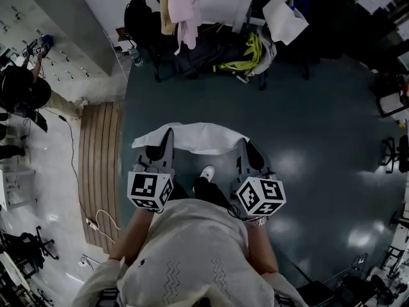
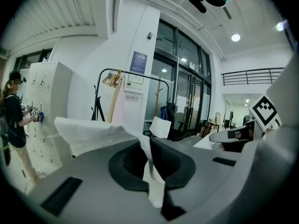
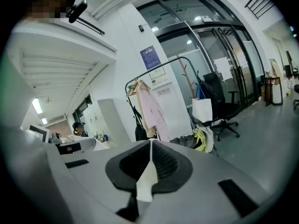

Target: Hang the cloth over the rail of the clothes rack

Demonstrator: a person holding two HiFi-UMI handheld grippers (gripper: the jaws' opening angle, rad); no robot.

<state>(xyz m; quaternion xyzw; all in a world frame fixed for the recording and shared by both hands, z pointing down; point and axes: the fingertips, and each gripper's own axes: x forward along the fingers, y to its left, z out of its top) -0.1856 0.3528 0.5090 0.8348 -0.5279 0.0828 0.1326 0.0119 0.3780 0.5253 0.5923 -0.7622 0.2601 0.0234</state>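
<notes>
White thin fabric cloth (image 1: 192,137) hangs spread between my two grippers, well short of the black tubular metal clothes rack (image 2: 133,73), with bare dark green floor (image 1: 307,120) between me and it. My left gripper (image 1: 167,136) has its jaws pinched tight on one end of the cloth. In the left gripper view a fold runs down the slit between them and the rest billows out sideways. My right gripper (image 1: 243,143) is clamped the same way on the other end, with a narrow white tongue of fabric poking out between its ridged pads (image 3: 166,160). Both point at the rack, tipped a little downward.

I judge this to be the carrying step: the cloth is gripped and stretched, but nothing has reached the rail yet. A pale pink garment (image 3: 148,111) and some wooden hangers (image 2: 112,78) take up one part of the rail, and the stretch beyond the garment looks bare. Dark bags (image 1: 211,53) are heaped at the rack's foot.

Next I need to close on the rack and raise both ends together above the rail. I should then pass the front edge over the bare stretch and lower it until the cloth drapes down both sides, and only then let the jaws part.
</notes>
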